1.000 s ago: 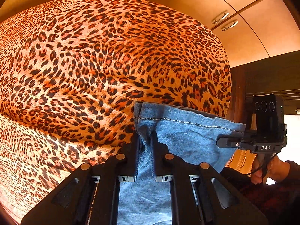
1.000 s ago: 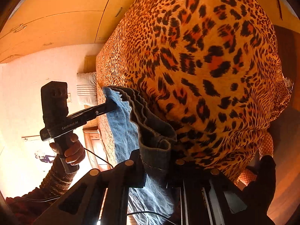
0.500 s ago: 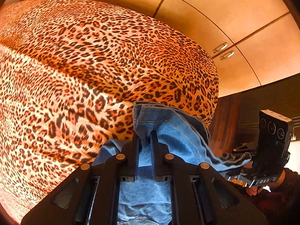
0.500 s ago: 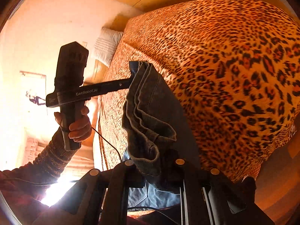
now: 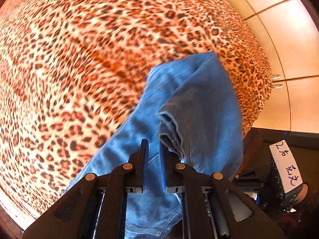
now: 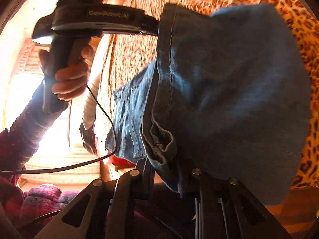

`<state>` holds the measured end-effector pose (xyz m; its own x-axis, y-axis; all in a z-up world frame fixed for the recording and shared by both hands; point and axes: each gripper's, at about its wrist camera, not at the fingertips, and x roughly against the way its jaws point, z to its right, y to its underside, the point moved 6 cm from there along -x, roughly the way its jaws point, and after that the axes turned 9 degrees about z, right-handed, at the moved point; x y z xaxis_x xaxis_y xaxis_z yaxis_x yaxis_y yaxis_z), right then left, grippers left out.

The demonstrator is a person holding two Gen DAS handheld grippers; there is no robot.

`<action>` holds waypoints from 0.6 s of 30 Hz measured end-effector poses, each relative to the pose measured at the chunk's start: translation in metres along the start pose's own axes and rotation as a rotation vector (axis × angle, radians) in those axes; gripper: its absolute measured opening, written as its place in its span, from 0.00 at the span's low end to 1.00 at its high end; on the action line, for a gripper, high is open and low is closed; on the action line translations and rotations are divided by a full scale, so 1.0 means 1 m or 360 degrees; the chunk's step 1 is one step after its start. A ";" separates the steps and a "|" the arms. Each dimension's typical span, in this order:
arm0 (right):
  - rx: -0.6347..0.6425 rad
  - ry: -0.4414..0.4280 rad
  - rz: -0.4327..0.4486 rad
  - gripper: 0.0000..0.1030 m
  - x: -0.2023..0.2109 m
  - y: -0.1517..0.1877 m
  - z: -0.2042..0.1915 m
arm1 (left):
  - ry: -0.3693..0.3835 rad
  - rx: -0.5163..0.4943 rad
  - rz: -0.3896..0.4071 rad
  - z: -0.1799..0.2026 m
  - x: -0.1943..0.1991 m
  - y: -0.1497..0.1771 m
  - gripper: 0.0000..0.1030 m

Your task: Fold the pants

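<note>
The blue denim pants point(image 5: 191, 99) hang and drape over the leopard-print bed point(image 5: 79, 59). My left gripper point(image 5: 153, 145) has its fingers close together with a narrow gap; the hem fold lies against its right finger, and a grip is not clear. My right gripper point(image 6: 167, 165) is shut on the bunched hem of the pants point(image 6: 229, 89), which fill that view. The left gripper's body point(image 6: 95, 20) shows there at the upper left, pressed to the hem edge, held by a hand.
Beige cupboard doors with metal handles point(image 5: 279, 81) stand beyond the bed's far edge. A dark wooden bed frame point(image 5: 259, 139) lies to the right. The right gripper's body with a white label point(image 5: 285, 165) is at the lower right. A cable point(image 6: 99, 103) hangs below the hand.
Both grippers have swung forward and down over the bed, carrying the hem over the rest of the pants. The denim has slipped mostly out from between my left fingers.
</note>
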<state>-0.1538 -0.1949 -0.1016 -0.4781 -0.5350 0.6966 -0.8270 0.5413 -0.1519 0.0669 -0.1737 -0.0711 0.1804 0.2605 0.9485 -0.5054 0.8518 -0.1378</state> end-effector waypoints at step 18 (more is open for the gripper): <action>0.0338 0.0158 0.0092 0.66 0.081 -0.152 0.031 | 0.0105 0.0969 0.0213 0.033 0.021 0.158 0.23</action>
<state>-0.0755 -0.3404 -0.0436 -0.5035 -0.4350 0.7465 -0.8479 0.4147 -0.3302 -0.0371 -0.0486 -0.0636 0.1242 0.3910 0.9120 -0.9137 0.4034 -0.0486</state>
